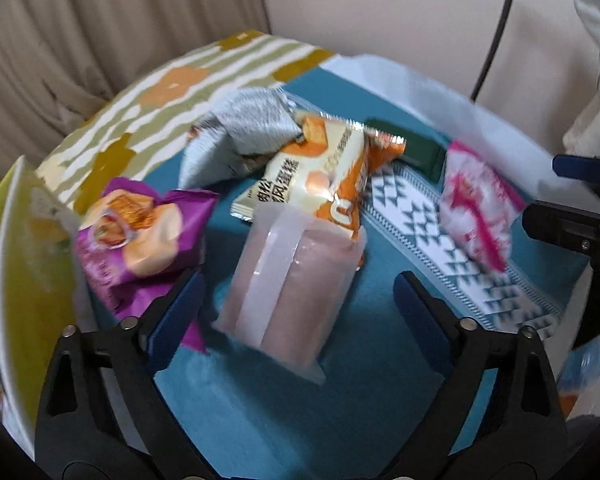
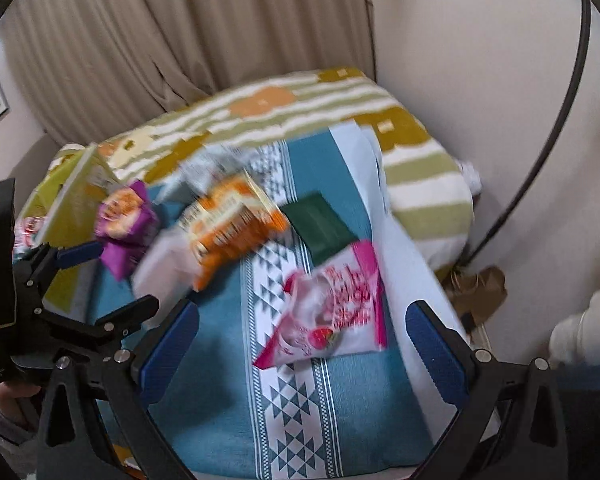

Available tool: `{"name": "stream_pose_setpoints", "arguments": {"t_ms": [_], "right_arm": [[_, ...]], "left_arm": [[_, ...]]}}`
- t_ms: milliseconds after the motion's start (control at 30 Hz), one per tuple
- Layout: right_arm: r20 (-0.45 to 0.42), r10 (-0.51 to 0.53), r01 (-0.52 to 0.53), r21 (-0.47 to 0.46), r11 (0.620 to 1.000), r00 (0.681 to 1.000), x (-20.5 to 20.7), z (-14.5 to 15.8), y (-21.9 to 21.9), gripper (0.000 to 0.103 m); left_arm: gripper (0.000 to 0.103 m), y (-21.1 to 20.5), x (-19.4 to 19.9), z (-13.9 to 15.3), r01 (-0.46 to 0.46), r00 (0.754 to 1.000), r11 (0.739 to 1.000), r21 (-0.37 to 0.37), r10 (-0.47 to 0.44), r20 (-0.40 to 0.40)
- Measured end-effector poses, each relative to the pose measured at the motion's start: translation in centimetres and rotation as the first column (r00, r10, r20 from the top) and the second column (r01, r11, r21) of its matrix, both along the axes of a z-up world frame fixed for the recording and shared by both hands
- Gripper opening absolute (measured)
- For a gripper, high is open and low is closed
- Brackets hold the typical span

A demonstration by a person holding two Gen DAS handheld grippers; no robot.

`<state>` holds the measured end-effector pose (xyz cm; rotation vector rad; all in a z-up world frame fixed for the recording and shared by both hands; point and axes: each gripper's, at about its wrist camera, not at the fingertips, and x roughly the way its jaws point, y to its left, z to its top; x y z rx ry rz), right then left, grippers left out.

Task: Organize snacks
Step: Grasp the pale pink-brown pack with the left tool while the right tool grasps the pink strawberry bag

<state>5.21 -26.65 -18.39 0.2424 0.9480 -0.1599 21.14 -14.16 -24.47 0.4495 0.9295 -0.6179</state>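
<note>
Snack packs lie on a teal patterned cloth (image 1: 340, 400) (image 2: 220, 360). My left gripper (image 1: 300, 304) (image 2: 116, 276) is open, its blue pads on either side of a translucent pinkish pack (image 1: 292, 280) (image 2: 160, 264) without pressing it. A purple pack (image 1: 140, 240) (image 2: 126, 220) lies by the left pad. Behind are an orange-and-cream cake pack (image 1: 320, 176) (image 2: 228, 220), a silver pack (image 1: 240, 136) and a dark green flat packet (image 1: 412, 148) (image 2: 320, 224). My right gripper (image 2: 304, 332) (image 1: 556, 196) is open over a pink strawberry pack (image 2: 332, 308) (image 1: 476, 208), with gaps on both sides.
A yellow-green box (image 1: 24, 280) (image 2: 72, 208) stands at the left edge of the cloth. A striped green tablecloth (image 2: 300, 96) covers the far part. A curtain (image 2: 180, 32), a wall and a black cable (image 2: 560, 128) lie beyond. A brown paper bag (image 2: 480, 292) sits below the right edge.
</note>
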Motion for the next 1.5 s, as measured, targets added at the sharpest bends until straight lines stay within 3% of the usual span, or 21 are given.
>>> {"name": "stream_pose_setpoints", "arguments": {"t_ms": [100, 267, 400, 467, 967, 1200, 1300, 1500], "right_arm": [[-0.025, -0.033, 0.033, -0.008, 0.999, 0.999, 0.5, -1.4, 0.2, 0.103], [-0.053, -0.086, 0.085, -0.006, 0.996, 0.995, 1.4, -3.3, 0.3, 0.103], [-0.07, -0.124, 0.124, -0.008, 0.992, 0.99, 2.0, -4.3, 0.3, 0.103], [-0.073, -0.144, 0.144, -0.008, 0.99, 0.987, 2.1, -4.6, 0.2, 0.103], [-0.145, -0.186, 0.181, -0.048, 0.982, 0.972, 4.5, -6.3, -0.2, 0.102], [-0.169, -0.147, 0.134, -0.088, 0.987, 0.975, 5.0, -6.9, 0.1, 0.084], [-0.165, -0.131, 0.121, -0.068, 0.99, 0.978, 4.5, -6.6, 0.0, 0.069], [-0.139, -0.091, 0.086, -0.038, 0.996, 0.986, 3.3, -5.7, 0.1, 0.056]], "left_arm": [[0.093, -0.6, 0.7, -1.2, 0.04, 0.999, 0.998, 0.044, -0.04, 0.006], [0.078, -1.5, 1.6, -3.1, 0.101, 0.995, 0.991, 0.083, -0.099, -0.024], [0.074, -1.8, 1.9, -3.9, 0.126, 0.991, 0.988, 0.092, -0.123, -0.046], [0.066, -1.7, 2.0, -4.0, 0.129, 0.991, 0.986, 0.104, -0.125, -0.042], [0.062, -0.9, 2.5, -3.6, 0.093, 0.991, 0.989, 0.112, -0.081, -0.108], [0.062, -0.8, 1.5, -3.7, 0.066, 0.992, 0.99, 0.126, -0.052, -0.113], [0.062, -1.0, 1.3, -3.6, 0.047, 0.992, 0.991, 0.123, -0.033, -0.118], [0.061, -0.9, 0.0, -2.8, 0.0, 0.992, 0.994, 0.108, 0.014, -0.125]]}}
